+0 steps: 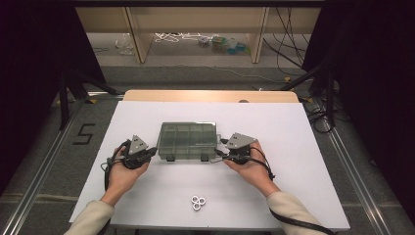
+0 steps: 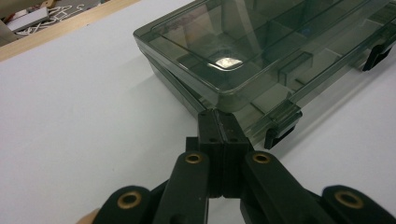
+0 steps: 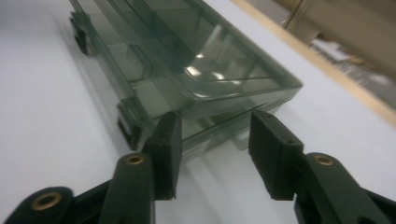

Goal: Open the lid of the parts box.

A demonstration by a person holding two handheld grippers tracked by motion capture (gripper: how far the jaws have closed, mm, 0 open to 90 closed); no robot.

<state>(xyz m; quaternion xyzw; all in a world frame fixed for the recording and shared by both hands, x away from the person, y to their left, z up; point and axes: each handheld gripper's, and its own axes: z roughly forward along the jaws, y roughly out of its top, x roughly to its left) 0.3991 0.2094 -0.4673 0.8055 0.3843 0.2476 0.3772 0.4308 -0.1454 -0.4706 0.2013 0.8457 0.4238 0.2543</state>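
Your box (image 1: pixel 187 141) sits mid-table, lid down, rings (image 1: pixel 198 202) well in front of it. Your left gripper (image 2: pixel 218 122), pressed together, braces its left end; your right gripper (image 3: pixel 215 135) stands spread at its right-front corner. Next, probably, catch the latch (image 3: pixel 129 122).

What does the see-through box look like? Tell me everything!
The box is flat, rectangular and made of smoky grey see-through plastic. Its lid is down, and through it you can see dividers splitting the inside into compartments, which look empty. Two dark latches sit on the front edge nearest the person. It lies flat on the white table. The left gripper, jaws shut, has its tips at the box's left front corner. The right gripper, jaws apart, is at the right end near a corner.
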